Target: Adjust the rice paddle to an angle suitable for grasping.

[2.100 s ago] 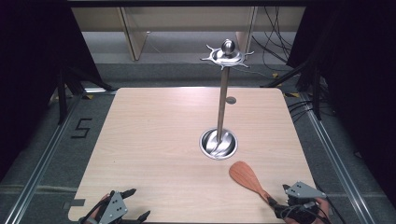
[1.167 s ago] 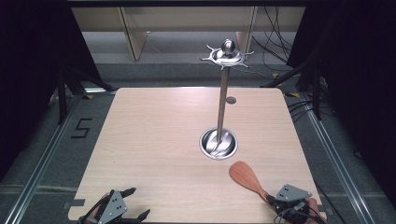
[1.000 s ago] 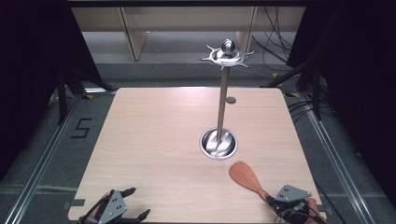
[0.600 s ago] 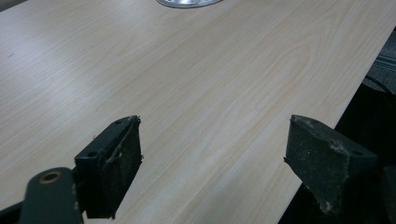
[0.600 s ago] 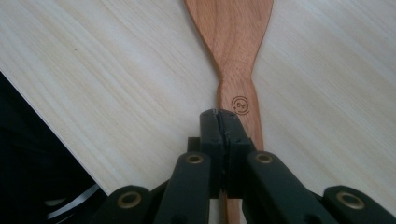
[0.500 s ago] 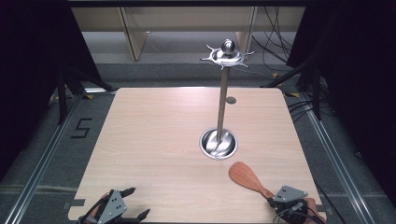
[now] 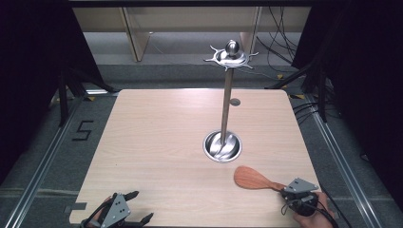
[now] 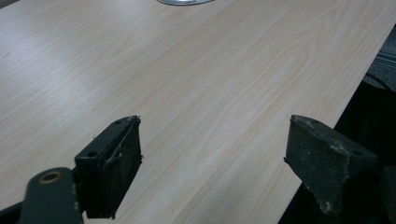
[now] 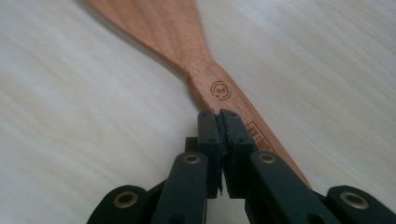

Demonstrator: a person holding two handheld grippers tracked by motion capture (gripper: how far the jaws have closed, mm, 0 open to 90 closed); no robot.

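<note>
We are sliding the wooden spatula (image 7: 253, 178) a little toward the near edge of the table (image 7: 161, 142), away from the steel utensil stand (image 7: 223, 145). Our right gripper (image 9: 219, 114) is pressing its closed jaws on the handle; our left gripper (image 8: 212, 140) is waiting, jaws apart, holding nothing.

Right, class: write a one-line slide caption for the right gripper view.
Shut claw poised over the handle of a wooden spatula lying on the table.

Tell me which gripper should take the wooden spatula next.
Right. The right gripper sits over the wooden spatula handle, jaws shut. The left gripper waits open at the table's opposite near corner, far from it.
</note>
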